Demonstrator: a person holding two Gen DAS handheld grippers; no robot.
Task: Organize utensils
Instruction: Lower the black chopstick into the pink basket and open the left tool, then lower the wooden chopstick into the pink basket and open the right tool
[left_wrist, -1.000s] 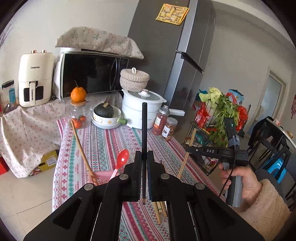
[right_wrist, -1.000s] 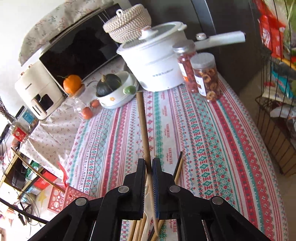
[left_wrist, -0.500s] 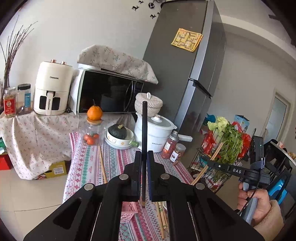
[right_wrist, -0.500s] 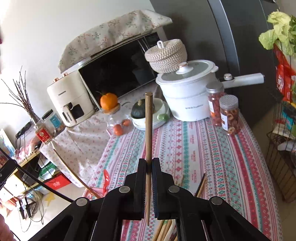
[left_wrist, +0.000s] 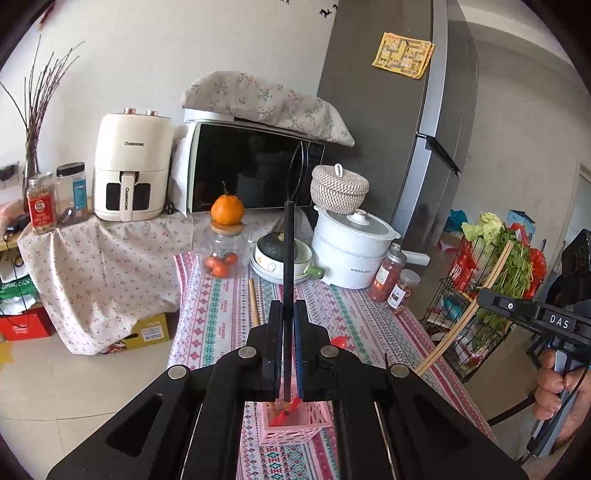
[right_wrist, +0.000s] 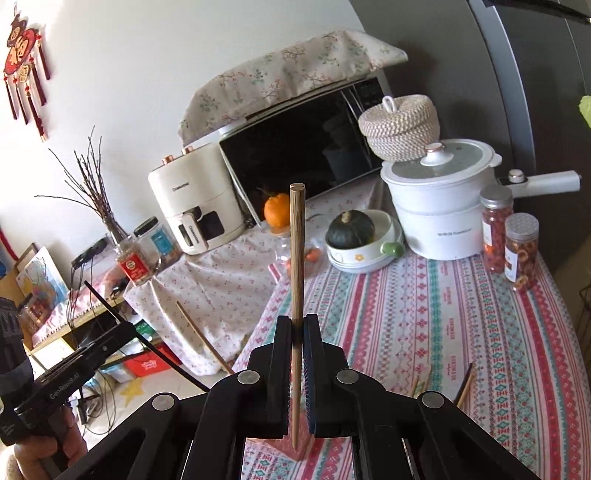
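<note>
change: both chopsticks lifted off the worktop (right_wrist: 443, 317), now over the pink holder (left_wrist: 295, 424) | left tongs (left_wrist: 289, 332) clamp black chopstick (left_wrist: 288, 258) | right tongs (right_wrist: 297, 343) clamp wooden chopstick (right_wrist: 296, 251) | next: likely drop in

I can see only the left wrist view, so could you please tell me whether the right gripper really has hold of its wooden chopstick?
Observer: Yes. In the right wrist view the right gripper is shut on the wooden chopstick, which stands nearly upright.
Operator: Thank you. Where is its lower tip?
Observer: It shows over a corner of the pink basket. I cannot tell whether it is inside.
Operator: Are more chopsticks waiting on the table?
Observer: Yes, a few loose chopsticks lie on the striped tablecloth, to the right of that gripper.
</note>
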